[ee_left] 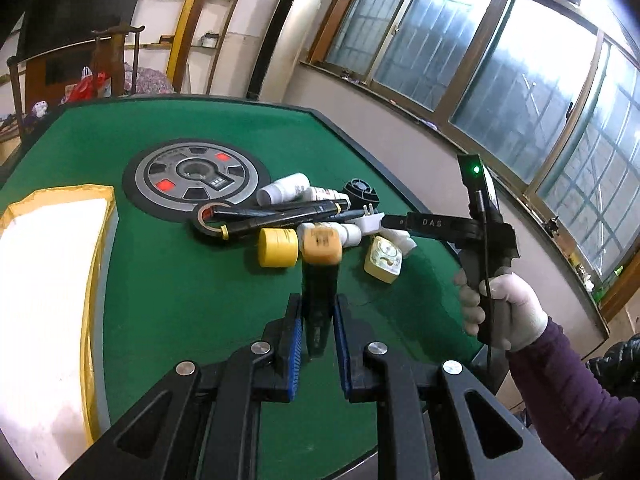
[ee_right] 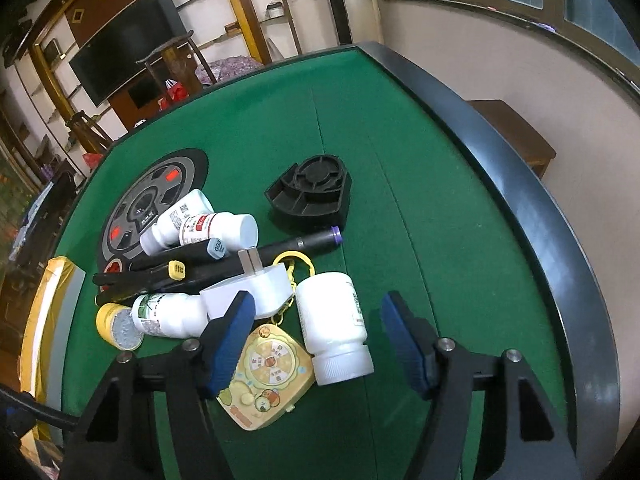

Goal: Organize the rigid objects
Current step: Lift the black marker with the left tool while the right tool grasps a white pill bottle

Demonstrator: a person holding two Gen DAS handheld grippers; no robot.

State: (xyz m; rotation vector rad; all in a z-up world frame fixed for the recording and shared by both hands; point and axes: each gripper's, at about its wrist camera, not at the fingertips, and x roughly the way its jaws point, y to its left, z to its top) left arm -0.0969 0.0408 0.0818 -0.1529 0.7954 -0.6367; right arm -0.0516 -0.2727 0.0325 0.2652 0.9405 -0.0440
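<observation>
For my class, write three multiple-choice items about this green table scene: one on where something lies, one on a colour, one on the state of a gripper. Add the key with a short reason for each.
1. Where does the yellow keychain toy lie?
A. On the green felt beside the upright-capped white bottle
B. Inside the yellow-edged box
C. On the windowsill

2. What colour is the cap of the marker held in the left gripper?
A. Purple
B. Orange-yellow
C. Red

3. How does the right gripper stand?
A. Shut on the white plug
B. Shut on the black fan part
C. Open, its pads either side of the white bottle, not pressing it

Key:
1 A, the toy rests on the felt right next to the bottle.
2 B, the cap above the blue pads is orange-yellow.
3 C, felt shows between the bottle and the pad on its far side.
</observation>
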